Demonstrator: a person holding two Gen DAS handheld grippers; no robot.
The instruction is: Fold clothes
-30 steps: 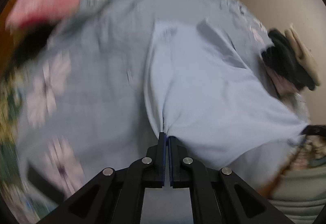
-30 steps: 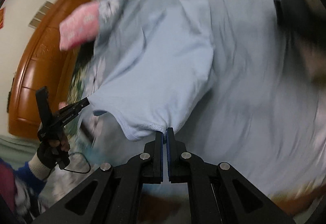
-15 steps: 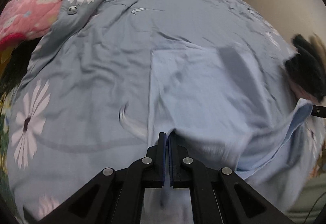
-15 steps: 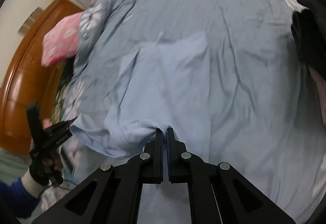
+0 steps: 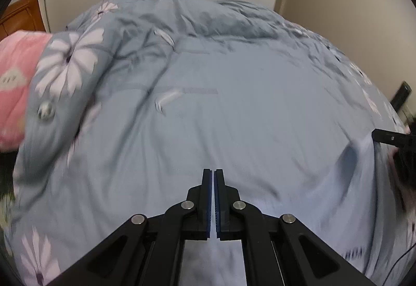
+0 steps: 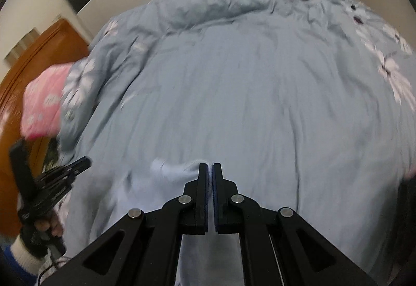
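Garment: a pale blue piece of clothing [image 5: 299, 182] is seen spread low over the duvet, its near edge drawn under both tools; the frame is motion-blurred.
Left gripper: the left gripper [image 5: 214, 176] is seen with its blue-lined fingers pressed nearly together, only a thin slit between them; pale cloth shows below the fingers, but whether cloth is pinched at the tips cannot be told.
Right gripper: the right gripper [image 6: 210, 169] is clamped on a bunched hem of the garment [image 6: 179, 169], a sliver of pale cloth being visible between the tips.
Opposite tool: in the left wrist view, the other gripper's black tip [image 5: 390, 139] is met at the garment's far right corner.
Duvet: a grey-blue floral duvet [image 5: 208, 57] is laid beneath the garment, rumpled along its far edge.
Pillow: a pink pillow [image 5: 15, 72] is tucked at the duvet's left side.
Headboard: a wooden headboard [image 6: 39, 57] is glimpsed beyond the pillow.
Hand: a dark-gloved hand [image 6: 36, 234] is wrapped around the left tool's handle.
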